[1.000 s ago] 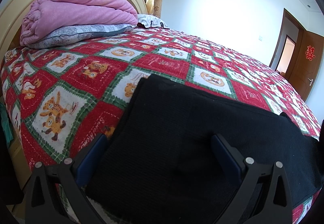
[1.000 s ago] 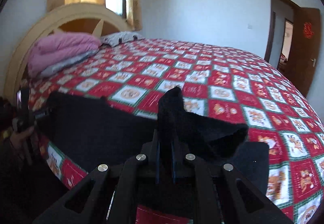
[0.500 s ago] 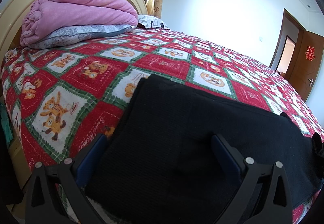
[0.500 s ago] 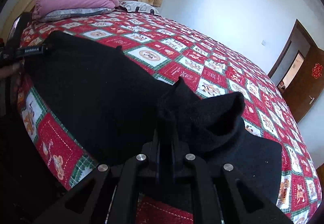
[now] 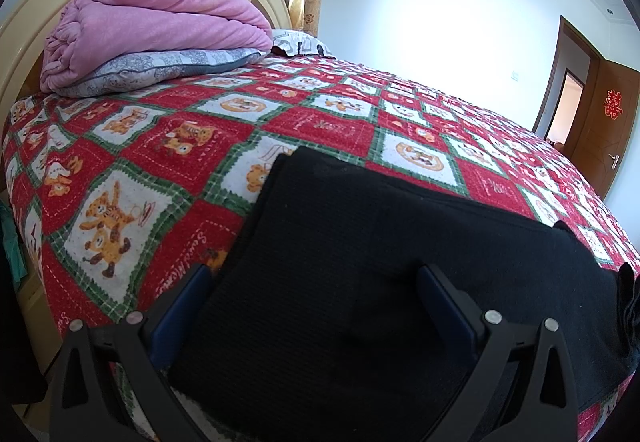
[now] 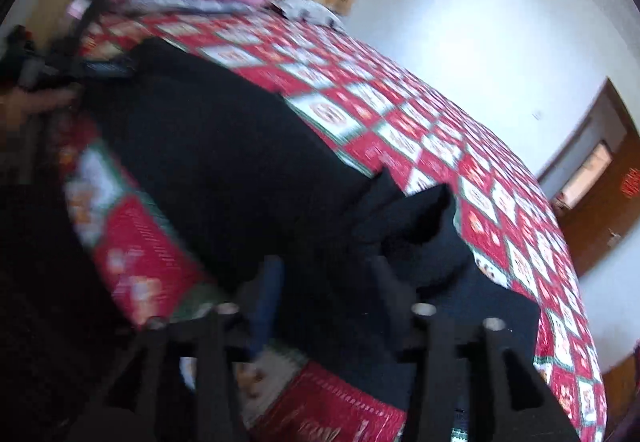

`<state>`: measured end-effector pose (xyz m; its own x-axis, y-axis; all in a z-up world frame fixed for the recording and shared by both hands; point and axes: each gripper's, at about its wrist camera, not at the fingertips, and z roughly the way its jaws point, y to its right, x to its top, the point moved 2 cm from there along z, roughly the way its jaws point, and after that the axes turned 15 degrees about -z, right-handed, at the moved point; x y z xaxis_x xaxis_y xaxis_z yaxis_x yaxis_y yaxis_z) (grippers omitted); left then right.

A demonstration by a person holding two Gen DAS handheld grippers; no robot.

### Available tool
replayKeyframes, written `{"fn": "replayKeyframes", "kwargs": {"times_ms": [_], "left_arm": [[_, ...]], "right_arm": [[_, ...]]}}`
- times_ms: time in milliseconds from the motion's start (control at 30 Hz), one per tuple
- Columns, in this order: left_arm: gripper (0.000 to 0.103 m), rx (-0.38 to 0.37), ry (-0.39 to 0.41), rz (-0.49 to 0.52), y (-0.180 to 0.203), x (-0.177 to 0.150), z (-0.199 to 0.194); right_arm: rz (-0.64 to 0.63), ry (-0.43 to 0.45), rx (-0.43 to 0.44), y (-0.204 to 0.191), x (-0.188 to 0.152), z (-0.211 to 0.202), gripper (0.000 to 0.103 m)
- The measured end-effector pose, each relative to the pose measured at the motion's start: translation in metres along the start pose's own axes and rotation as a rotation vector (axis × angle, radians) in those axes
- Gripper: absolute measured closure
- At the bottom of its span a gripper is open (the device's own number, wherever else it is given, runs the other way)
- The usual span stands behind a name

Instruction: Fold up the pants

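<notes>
Right gripper [image 6: 328,274] has swung over toward the pants [image 5: 360,282] and rolled; a second ago its jaws were clamped on a black fold, now they're opening, and cloth lies between them with no visible pinch. Right view is blurred. Pants lie flat on the near edge of the bed [image 5: 328,126], black, with a bunched hump at their right end [image 6: 404,218]. Left gripper [image 5: 316,282] hasn't moved: jaws wide apart, straddling the pants' left end, not squeezing it. In the right view a hand [image 6: 28,102] holds that gripper at far left. Pink blanket [image 5: 160,22] on a grey pillow [image 5: 160,68] sits far left by the headboard [image 5: 24,26]. Brown door [image 5: 600,122] far right.
</notes>
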<state>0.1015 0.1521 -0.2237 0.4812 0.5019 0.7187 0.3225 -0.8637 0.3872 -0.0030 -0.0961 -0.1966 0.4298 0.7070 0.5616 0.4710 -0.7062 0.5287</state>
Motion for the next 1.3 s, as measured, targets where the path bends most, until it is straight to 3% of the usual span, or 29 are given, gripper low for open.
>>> {"fn": "replayKeyframes", "kwargs": {"times_ms": [167, 300, 367, 500, 600, 667, 767, 833, 967, 1033, 1133, 1300], "left_arm": [[0.000, 0.001, 0.002, -0.001, 0.000, 0.000, 0.000], [0.000, 0.000, 0.001, 0.000, 0.000, 0.000, 0.000], [0.000, 0.001, 0.002, 0.001, 0.000, 0.000, 0.000], [0.000, -0.002, 0.000, 0.002, 0.000, 0.000, 0.000], [0.000, 0.000, 0.004, 0.001, 0.000, 0.001, -0.001], [0.000, 0.002, 0.008, 0.000, 0.000, 0.001, -0.001], [0.000, 0.007, 0.012, 0.000, 0.001, 0.002, -0.001], [0.000, 0.009, 0.010, -0.002, 0.001, 0.002, -0.003], [0.000, 0.002, 0.028, -0.005, 0.007, 0.004, -0.013], [0.000, -0.002, 0.055, -0.005, 0.013, 0.008, -0.021], [0.000, -0.038, 0.069, 0.005, 0.029, 0.011, -0.034], [0.000, -0.161, 0.039, 0.081, 0.072, 0.008, -0.053]], "right_arm": [[0.086, 0.088, 0.090, 0.022, -0.005, -0.026, 0.049], [0.390, 0.136, 0.190, 0.075, -0.021, -0.005, 0.049], [0.541, 0.129, 0.199, 0.099, -0.027, 0.014, 0.049], [0.616, 0.107, 0.182, 0.117, -0.024, 0.030, 0.049], [0.571, 0.127, 0.152, 0.106, -0.019, 0.005, 0.049], [0.457, 0.117, 0.124, 0.087, -0.017, -0.009, 0.049], [0.326, 0.080, 0.152, 0.058, -0.018, -0.006, 0.051], [0.260, 0.046, 0.156, 0.039, -0.017, 0.007, 0.061], [0.258, -0.041, 0.159, 0.029, -0.023, 0.043, 0.079], [0.261, -0.056, 0.160, 0.028, -0.028, 0.047, 0.098], [0.251, -0.033, 0.190, 0.025, -0.027, 0.031, 0.099], [0.143, -0.049, 0.188, 0.004, -0.026, 0.028, 0.099]]}}
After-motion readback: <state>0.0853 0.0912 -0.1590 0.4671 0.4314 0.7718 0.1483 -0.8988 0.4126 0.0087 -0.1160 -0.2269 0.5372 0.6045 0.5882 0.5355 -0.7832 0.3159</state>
